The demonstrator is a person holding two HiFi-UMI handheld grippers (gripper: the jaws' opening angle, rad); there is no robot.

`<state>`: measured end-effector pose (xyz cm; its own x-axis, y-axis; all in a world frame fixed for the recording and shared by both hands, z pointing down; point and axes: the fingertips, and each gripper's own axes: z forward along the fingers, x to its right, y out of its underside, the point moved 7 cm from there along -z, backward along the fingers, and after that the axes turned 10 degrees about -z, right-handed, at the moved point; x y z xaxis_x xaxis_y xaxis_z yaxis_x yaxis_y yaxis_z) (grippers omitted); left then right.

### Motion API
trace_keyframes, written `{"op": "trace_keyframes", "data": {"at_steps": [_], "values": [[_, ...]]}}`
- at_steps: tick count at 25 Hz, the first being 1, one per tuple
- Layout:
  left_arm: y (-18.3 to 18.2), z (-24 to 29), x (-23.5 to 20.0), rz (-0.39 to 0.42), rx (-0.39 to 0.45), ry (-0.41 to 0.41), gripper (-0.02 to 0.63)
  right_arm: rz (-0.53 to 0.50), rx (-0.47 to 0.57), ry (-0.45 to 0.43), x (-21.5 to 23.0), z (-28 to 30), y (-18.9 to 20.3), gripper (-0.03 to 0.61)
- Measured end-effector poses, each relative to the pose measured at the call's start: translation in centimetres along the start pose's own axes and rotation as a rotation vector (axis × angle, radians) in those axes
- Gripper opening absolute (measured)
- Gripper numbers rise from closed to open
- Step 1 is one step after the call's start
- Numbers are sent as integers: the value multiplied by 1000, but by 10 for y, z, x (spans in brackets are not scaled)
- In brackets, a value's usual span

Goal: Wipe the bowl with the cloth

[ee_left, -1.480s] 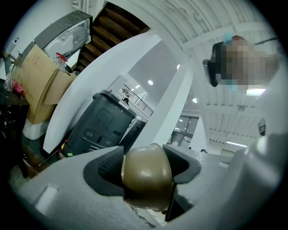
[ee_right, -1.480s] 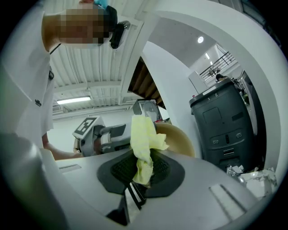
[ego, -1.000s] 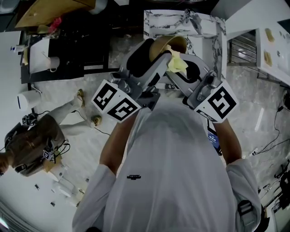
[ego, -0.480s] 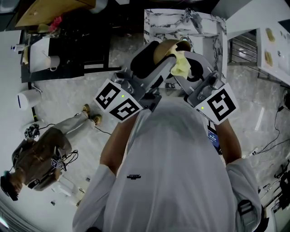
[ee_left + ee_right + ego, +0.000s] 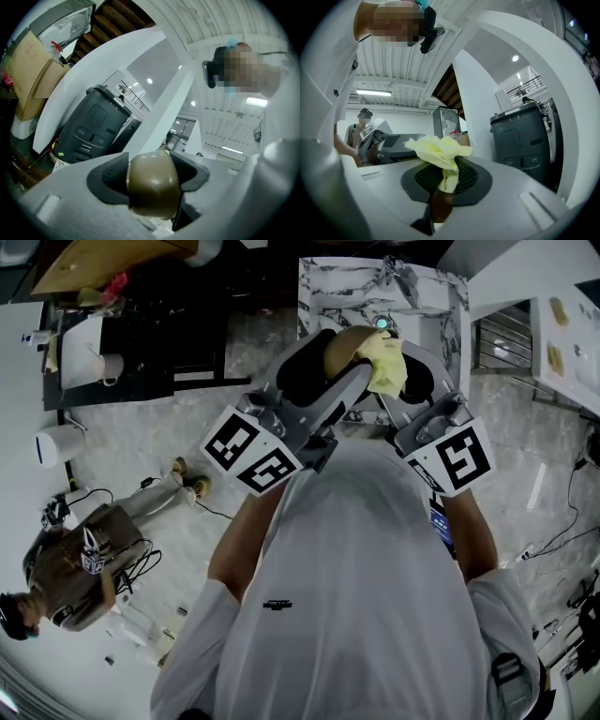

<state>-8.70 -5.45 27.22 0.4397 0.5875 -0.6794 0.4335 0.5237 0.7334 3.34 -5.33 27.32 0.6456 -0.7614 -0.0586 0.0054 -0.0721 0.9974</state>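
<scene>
The pale marbled floor (image 5: 122, 442) spreads under and around the bowl (image 5: 345, 341), and a marble-topped desk (image 5: 422, 292) stands just beyond it. A dark grey machine (image 5: 91, 129) shows only in the two gripper views (the head view misses it). My left claw (image 5: 152, 180) is clenched on the brown bowl, edge-on. My right claw (image 5: 443, 180) pinches the yellow cloth (image 5: 440, 150), which lies against the bowl's right side.
</scene>
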Motion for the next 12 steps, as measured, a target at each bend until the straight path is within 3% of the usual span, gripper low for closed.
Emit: {"op": "trace_keyframes", "data": {"at_steps": [5, 12], "values": [[-3, -3, 0, 14, 15, -17, 278, 8, -51, 47, 7, -3, 3, 41], [-6, -8, 1, -6, 41, -21, 278, -89, -99, 47, 0, 1, 9, 41]]}}
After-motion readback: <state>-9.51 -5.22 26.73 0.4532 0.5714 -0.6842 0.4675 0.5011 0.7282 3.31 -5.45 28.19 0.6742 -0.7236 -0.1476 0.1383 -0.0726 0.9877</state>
